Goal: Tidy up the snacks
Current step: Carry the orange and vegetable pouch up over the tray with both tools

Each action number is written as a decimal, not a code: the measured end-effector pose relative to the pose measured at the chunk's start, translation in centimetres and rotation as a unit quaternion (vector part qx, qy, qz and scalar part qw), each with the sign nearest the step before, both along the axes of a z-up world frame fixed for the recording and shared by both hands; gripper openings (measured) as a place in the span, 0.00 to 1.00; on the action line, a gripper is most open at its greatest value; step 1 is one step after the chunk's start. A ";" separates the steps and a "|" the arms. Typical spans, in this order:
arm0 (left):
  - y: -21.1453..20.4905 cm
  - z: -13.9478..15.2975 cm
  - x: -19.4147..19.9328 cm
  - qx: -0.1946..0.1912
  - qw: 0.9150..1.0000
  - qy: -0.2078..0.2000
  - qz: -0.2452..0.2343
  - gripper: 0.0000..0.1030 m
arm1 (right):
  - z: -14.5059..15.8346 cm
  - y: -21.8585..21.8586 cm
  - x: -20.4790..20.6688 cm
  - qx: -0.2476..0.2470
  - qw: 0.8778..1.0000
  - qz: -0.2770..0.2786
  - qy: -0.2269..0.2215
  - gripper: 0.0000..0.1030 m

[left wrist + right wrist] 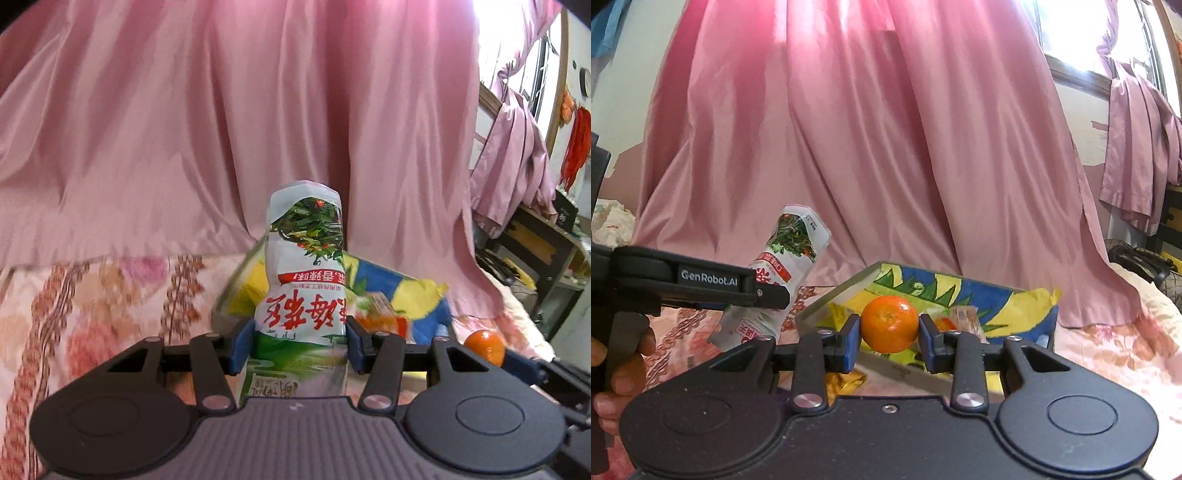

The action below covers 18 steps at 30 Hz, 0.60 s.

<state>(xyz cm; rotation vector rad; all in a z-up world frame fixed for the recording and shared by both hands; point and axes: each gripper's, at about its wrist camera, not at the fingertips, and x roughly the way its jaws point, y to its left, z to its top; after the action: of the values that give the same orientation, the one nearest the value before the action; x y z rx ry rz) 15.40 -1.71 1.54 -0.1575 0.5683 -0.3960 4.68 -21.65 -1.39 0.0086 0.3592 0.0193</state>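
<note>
Both grippers are loaded: left gripper squeezing a snack bag, right gripper clamping an orange, both right in front of the box.

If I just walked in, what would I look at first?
Probably the big shiny pink curtain that fills the whole background behind the bed. Next, the round bright orange tangerine pinched in the right gripper, just in front of a blue, yellow and green box of snacks. Beside it, the left gripper holds a white and green snack packet with red writing, upside down.
</note>
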 end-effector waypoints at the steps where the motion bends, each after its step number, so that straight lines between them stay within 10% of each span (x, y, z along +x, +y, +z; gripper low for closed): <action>1: -0.3 0.0 0.6 0.000 1.000 -0.003 -0.001 0.54 | 0.1 -0.2 0.7 -0.003 1.000 0.002 0.001 0.34; 18: -3.8 -3.5 11.0 -0.020 1.000 -0.019 0.012 0.54 | -4.3 -2.5 12.4 -0.028 1.000 0.006 0.011 0.34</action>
<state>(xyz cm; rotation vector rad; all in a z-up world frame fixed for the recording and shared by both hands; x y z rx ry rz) 26.38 -5.48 -2.01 -0.1941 0.5218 -0.3868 17.08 -24.16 -5.74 -0.0478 0.3827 0.0207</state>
